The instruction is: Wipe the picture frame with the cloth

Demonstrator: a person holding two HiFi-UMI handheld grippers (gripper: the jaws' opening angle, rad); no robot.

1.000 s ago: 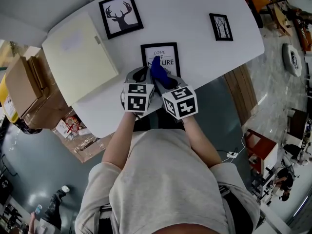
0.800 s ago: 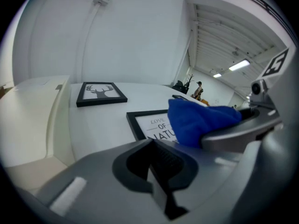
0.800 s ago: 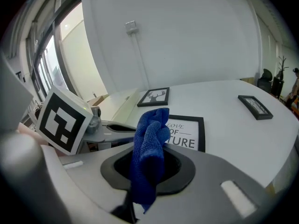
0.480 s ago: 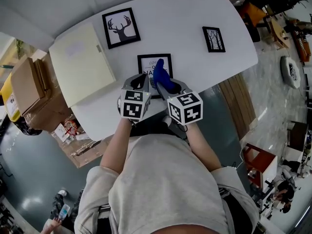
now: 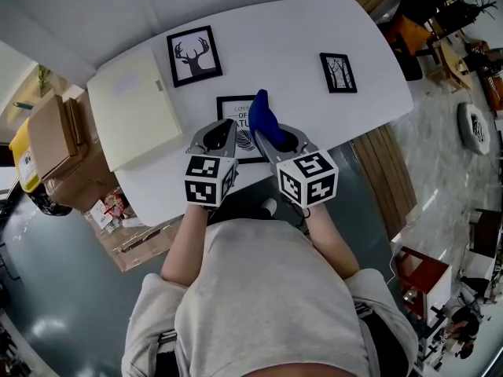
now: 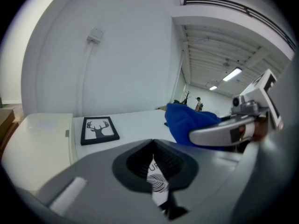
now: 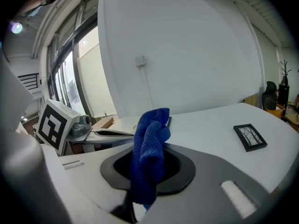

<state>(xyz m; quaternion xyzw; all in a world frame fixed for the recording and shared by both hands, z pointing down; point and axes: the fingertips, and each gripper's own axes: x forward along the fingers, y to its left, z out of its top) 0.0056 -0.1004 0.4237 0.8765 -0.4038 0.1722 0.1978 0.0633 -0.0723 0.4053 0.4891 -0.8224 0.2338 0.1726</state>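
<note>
While both grippers hang over the near edge of the white table [image 5: 291, 38], three picture frames lie flat on it. One, the lettered frame [image 5: 233, 110] with a feather print, sits in the middle near the person, directly under the two grippers. A second, the deer frame [image 5: 194, 56], lies farther off and to the left. The third, the small tree frame [image 5: 338, 73], lies far right, well apart from the others.

One blue cloth [image 5: 261, 115] is in the scene. The right gripper [image 5: 271, 132] clamps it between its jaws, and a bunched fold stands up above the jaw tips, over the right part of the lettered frame. Whether the cloth touches the glass cannot be told.

The left gripper [image 5: 222, 126] has its jaws drawn together with nothing between them. Only a thin slit is left, through which the feather print and a bit of black border show below. It sits just beside the right gripper, over the frame's left part.

One large cream board [image 5: 134, 116] covers the table's left end, near the deer frame. Cardboard boxes [image 5: 51, 132] stand on the floor beyond that end.
</note>
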